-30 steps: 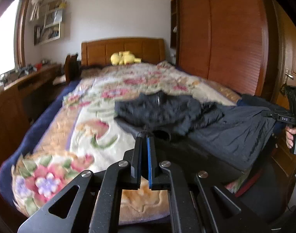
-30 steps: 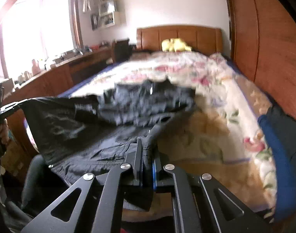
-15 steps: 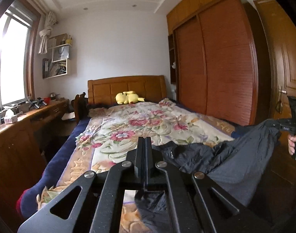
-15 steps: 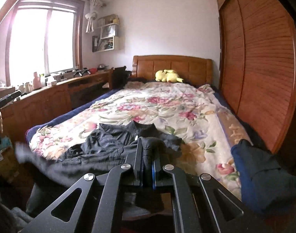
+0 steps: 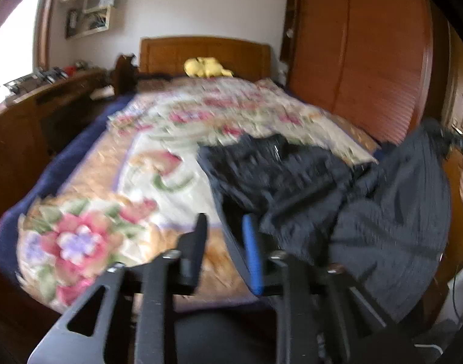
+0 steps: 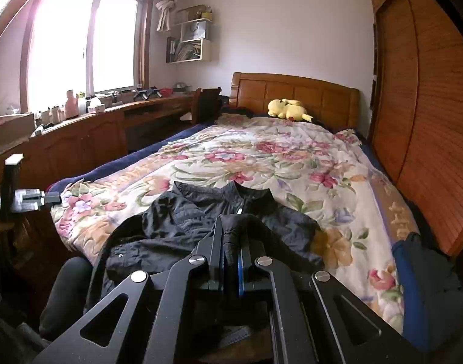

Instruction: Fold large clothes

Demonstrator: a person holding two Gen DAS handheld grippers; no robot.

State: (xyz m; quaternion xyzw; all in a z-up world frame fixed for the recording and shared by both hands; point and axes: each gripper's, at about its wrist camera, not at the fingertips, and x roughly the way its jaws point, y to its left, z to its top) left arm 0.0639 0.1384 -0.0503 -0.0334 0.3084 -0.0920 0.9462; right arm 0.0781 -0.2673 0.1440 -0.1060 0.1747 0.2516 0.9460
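Observation:
A black jacket (image 6: 182, 224) lies crumpled, collar up, on the near end of the floral quilt (image 6: 292, 157). My right gripper (image 6: 231, 242) is shut on a fold of its fabric and holds that part raised. In the left wrist view the jacket (image 5: 292, 179) drapes from the bed up to the right gripper (image 5: 462, 145) at the far right edge. My left gripper (image 5: 225, 236) hangs low over the quilt (image 5: 158, 176) with its jaws opening. A dark edge of the jacket runs beside its blue pad, not pinched. The left gripper (image 6: 46, 198) also shows at the bed's left corner.
A yellow plush toy (image 6: 287, 109) rests by the wooden headboard (image 6: 307, 97). A slatted wooden wardrobe (image 6: 428, 121) lines the right side. A long wooden counter (image 6: 79, 133) with bottles runs under the window. A blue and dark garment (image 6: 413, 273) sits at the bed's right edge.
The left gripper's jaws have parted and let the jacket go, and it has dropped toward the quilt. The right gripper has risen with its fold, and the jacket has settled on the bed.

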